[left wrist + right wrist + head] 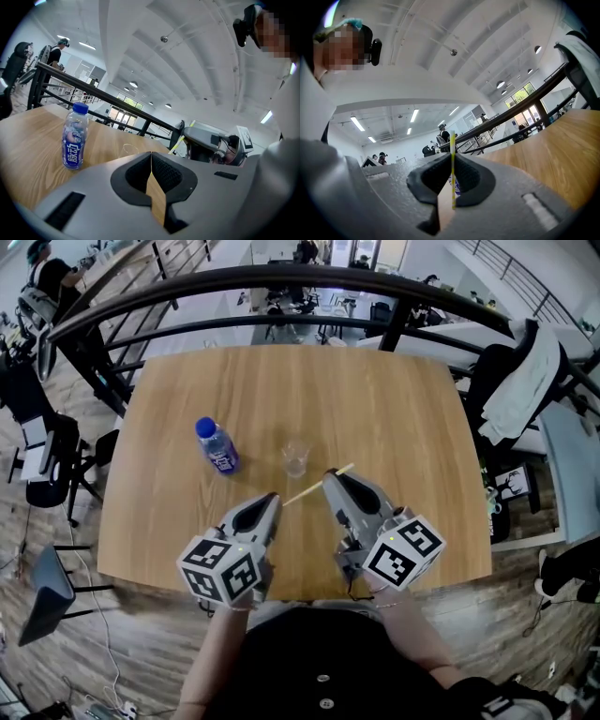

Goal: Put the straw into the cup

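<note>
**Item record: two hand-held grippers, straw, cup, on a wooden table**

1. Left gripper (272, 498). Clenched: the jaws meet along one line in its own view, with nothing between them. Its marker cube sits at the rear, nearest the person. It lies just beside the right gripper, tips a little apart from it.

2. Right gripper (328, 476). Grasping the straw (319, 482): the pads are pressed on it near the tips.

3. Straw. Thin, yellow and white. It crosses the right gripper's jaws at a right angle. In the head view the longer end sticks out towards the left gripper's tip, and a short end shows on the other side. It hangs above the table and is not in the cup.

4. Cup (296, 457). Clear and upright, standing on the table (403, 409) just ahead of both grippers' tips, between their lines of aim.

5. Bottle (217, 446). Clear with a blue cap and a blue label, upright, ahead of the left gripper and to its left. It is apart from the cup.

6. Railing (281, 277). Dark and curved, beyond the table's far edge, well ahead of both grippers.
</note>
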Demonstrator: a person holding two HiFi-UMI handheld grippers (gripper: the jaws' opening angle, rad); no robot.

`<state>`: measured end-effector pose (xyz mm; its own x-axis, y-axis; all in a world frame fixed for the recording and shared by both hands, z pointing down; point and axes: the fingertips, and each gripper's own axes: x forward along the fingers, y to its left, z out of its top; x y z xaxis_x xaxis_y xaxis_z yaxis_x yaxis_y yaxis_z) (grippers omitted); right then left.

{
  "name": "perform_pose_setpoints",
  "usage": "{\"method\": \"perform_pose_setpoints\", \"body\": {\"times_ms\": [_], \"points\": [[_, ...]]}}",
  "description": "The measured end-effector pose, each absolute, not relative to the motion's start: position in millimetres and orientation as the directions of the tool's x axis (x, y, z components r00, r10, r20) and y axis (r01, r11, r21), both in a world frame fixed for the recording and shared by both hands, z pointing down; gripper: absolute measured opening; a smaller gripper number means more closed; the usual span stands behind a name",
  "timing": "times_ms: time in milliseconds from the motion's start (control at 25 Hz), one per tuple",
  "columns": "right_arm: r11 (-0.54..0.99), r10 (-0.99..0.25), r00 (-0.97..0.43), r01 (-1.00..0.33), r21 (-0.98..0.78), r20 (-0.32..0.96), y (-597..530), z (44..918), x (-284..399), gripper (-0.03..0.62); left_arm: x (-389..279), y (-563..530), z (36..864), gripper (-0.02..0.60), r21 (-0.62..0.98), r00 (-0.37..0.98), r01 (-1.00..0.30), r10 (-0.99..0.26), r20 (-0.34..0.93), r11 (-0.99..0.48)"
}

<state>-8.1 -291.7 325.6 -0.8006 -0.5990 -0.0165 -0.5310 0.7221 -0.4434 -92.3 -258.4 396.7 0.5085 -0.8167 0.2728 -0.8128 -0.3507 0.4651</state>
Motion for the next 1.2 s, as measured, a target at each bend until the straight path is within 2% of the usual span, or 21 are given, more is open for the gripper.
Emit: {"method": "perform_pose_setpoints", "body": {"times_ms": [520, 1200], "points": [[0.709, -0.612, -0.791, -0.539, -0.455, -0.016, -293, 326, -8, 0.014, -99, -252, 397, 0.018, 0.477, 0.503, -0.811, -0.820, 0.273, -0.339], [0.667, -0.691, -0.722, -0.619, -0.416, -0.034, -320, 304, 0, 0.014, -113, -273, 394, 0.018, 0.487, 0.568, -0.775, -0.780, 0.261, -0.402]]}}
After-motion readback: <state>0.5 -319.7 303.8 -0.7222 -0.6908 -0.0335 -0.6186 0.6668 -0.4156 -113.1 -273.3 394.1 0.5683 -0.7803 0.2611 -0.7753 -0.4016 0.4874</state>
